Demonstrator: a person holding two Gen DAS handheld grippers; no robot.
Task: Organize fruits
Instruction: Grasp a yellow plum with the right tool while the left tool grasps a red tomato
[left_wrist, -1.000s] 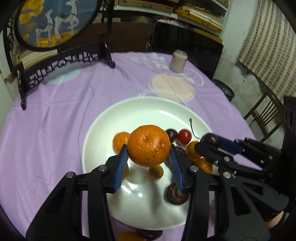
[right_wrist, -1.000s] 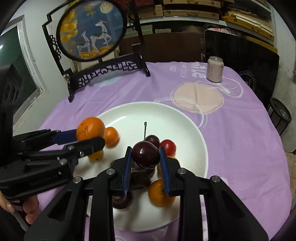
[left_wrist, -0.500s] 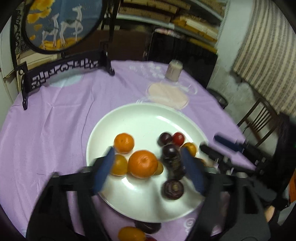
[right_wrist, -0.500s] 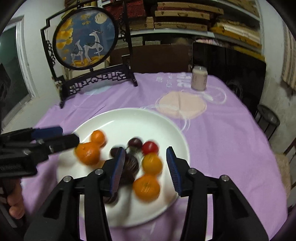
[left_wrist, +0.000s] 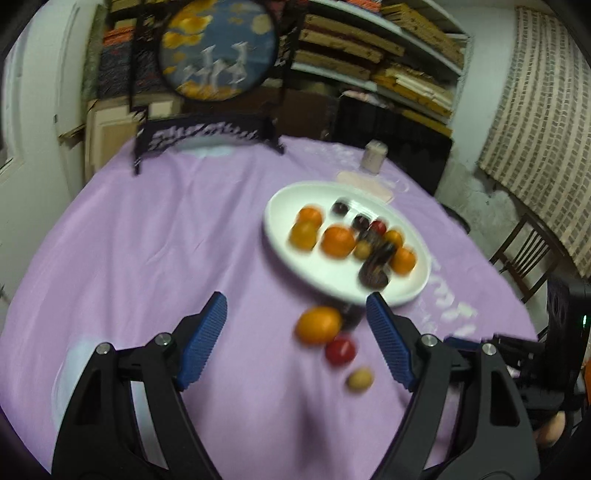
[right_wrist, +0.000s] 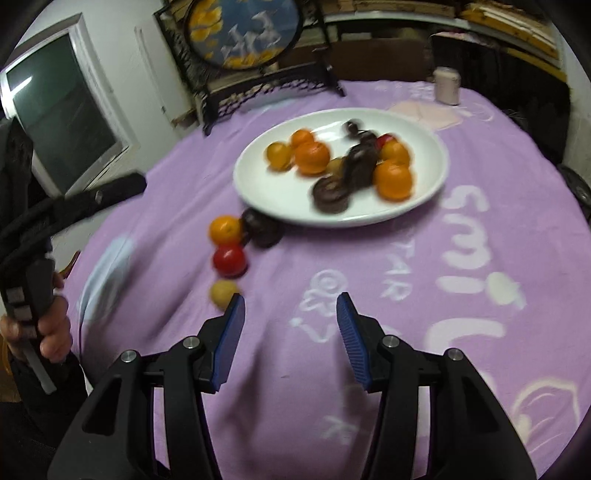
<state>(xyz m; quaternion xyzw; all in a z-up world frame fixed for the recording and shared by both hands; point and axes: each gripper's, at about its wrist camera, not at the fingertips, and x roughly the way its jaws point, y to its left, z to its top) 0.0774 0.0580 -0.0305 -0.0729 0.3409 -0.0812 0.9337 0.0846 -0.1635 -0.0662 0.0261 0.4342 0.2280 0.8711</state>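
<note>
A: How do the grippers stand?

B: The left gripper (left_wrist: 295, 338) is spread wide with nothing pressed by its pads; an orange fruit (left_wrist: 318, 325), a red one (left_wrist: 340, 350) and a small yellowish one (left_wrist: 359, 379) lie loose on the cloth between its fingers. The right gripper (right_wrist: 290, 330) has just been opening; its jaws are parted over bare purple tablecloth (right_wrist: 461, 295).

A: And the rest of the fruit?

B: On the white plate (right_wrist: 280, 192), farther off: oranges to the left and right, dark fruits between them. One dark fruit (right_wrist: 262, 229) sits off the plate, touching its near rim.

A: Free room?

B: Broad bare cloth to the left of the plate in the left wrist view. The table edge curves away at the far right, near a chair (left_wrist: 528, 254).
</note>
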